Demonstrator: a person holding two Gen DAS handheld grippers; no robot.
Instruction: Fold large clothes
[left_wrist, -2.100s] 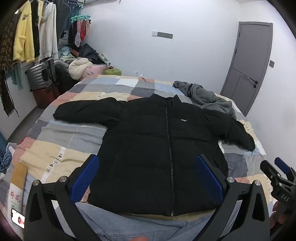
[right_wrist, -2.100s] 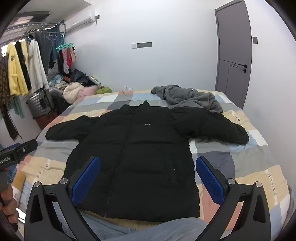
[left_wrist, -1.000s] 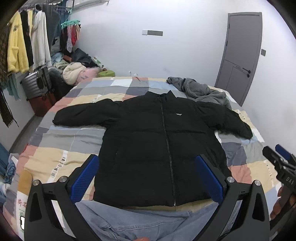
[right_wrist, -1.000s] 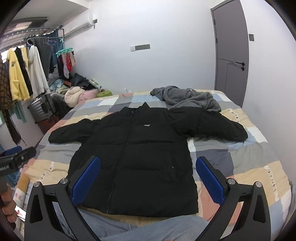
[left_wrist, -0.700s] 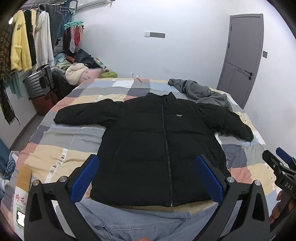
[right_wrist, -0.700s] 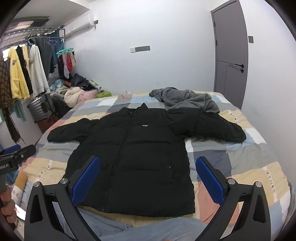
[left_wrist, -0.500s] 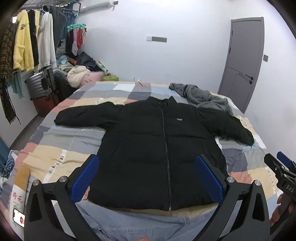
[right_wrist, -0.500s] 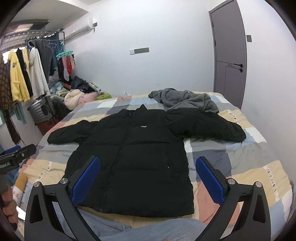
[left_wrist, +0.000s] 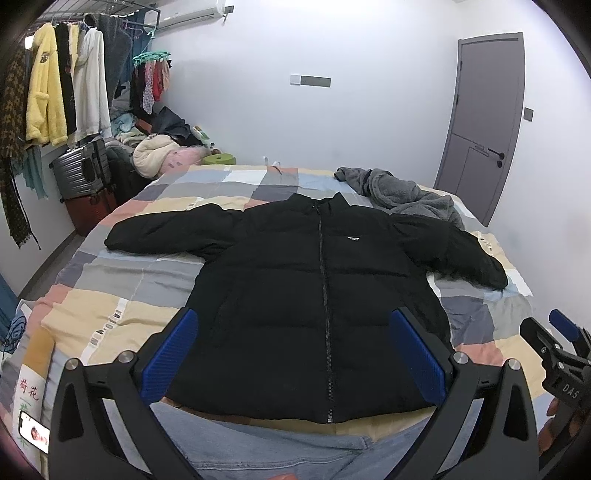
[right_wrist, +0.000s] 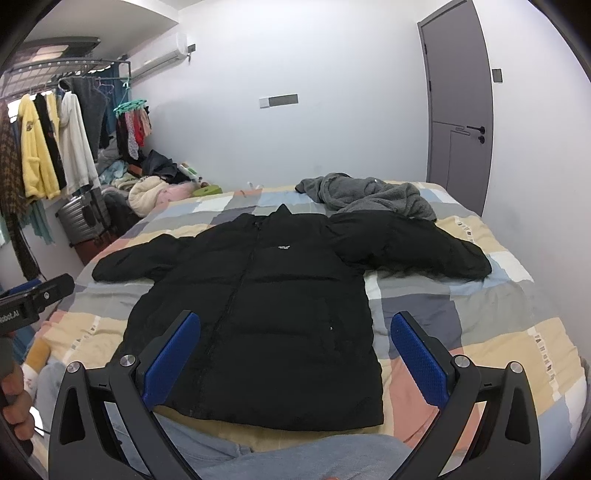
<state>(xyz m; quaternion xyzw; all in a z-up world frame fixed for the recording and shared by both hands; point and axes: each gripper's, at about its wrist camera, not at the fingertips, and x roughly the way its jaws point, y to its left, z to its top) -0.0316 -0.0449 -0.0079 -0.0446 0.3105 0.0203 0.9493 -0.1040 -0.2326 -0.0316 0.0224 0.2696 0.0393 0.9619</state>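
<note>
A black puffer jacket (left_wrist: 317, 288) lies flat and zipped on the patchwork bed (left_wrist: 122, 295), front up, collar toward the far wall, both sleeves spread out sideways. It also shows in the right wrist view (right_wrist: 266, 288). My left gripper (left_wrist: 295, 350) is open and empty, held above the jacket's hem. My right gripper (right_wrist: 295, 350) is open and empty, above the hem's right half. Each gripper shows at the edge of the other's view: the right gripper (left_wrist: 561, 354) and the left gripper (right_wrist: 33, 299).
A grey fleece garment (right_wrist: 369, 195) lies crumpled at the bed's far right, touching the jacket's right sleeve. Blue jeans (left_wrist: 280, 450) lie at the near edge under the hem. A clothes rack (left_wrist: 66, 92), suitcases (left_wrist: 85, 173) and a clothes pile stand at the left. A grey door (right_wrist: 458, 107) is at the right.
Both grippers have drawn back and risen slightly, with the view tilting up. The jacket has not moved and both grippers stay open.
</note>
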